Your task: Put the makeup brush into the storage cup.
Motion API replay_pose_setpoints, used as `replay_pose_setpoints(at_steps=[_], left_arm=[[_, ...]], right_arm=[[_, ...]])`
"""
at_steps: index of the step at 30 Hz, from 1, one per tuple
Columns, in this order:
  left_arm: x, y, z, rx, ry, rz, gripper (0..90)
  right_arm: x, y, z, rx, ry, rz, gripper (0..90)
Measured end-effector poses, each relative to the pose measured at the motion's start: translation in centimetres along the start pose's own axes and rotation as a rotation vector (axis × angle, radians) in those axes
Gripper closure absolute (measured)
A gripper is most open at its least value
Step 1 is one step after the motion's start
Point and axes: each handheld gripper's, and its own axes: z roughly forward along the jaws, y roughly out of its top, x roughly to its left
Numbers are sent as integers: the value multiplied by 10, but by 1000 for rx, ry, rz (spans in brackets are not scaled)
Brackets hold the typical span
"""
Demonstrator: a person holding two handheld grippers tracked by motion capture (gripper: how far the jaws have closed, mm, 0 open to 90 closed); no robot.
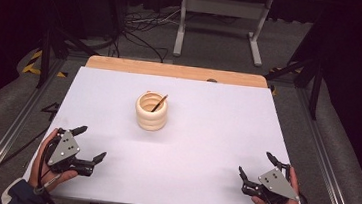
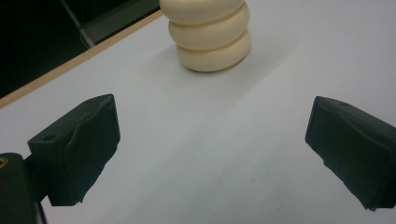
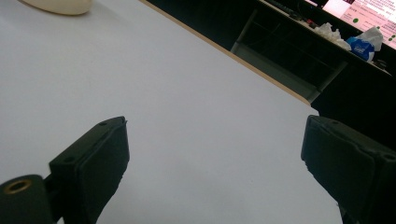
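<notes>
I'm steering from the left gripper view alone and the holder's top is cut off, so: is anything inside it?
Observer: Yes. In the high view a thin dark stick leans inside the cream holder, its tip at the right rim.
Operator: Where are the right tongs?
Observer: The right tongs sit near the sheet's right front corner, wide open, nothing between them.
Operator: And mine, seen from above?
Observer: The left tongs are open near the left front corner, well short of the holder.
</notes>
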Motion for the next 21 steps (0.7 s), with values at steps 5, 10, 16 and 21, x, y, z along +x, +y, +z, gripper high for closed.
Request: replay_pose_setpoints(at_steps=[5, 10, 16, 21], left_arm=[[-3, -11, -4, 34, 7, -7, 39], [-1, -13, -2, 39, 18, -13, 40], [-4, -12, -2, 38, 14, -11, 41], [-4, -13, -4, 31, 17, -6, 42]], right_arm=[[0, -2, 0, 3, 6, 0, 82], [-2, -3, -2, -3, 4, 7, 83], [0, -2, 0, -2, 12, -8, 82], [1, 1, 0, -6, 11, -15, 82]])
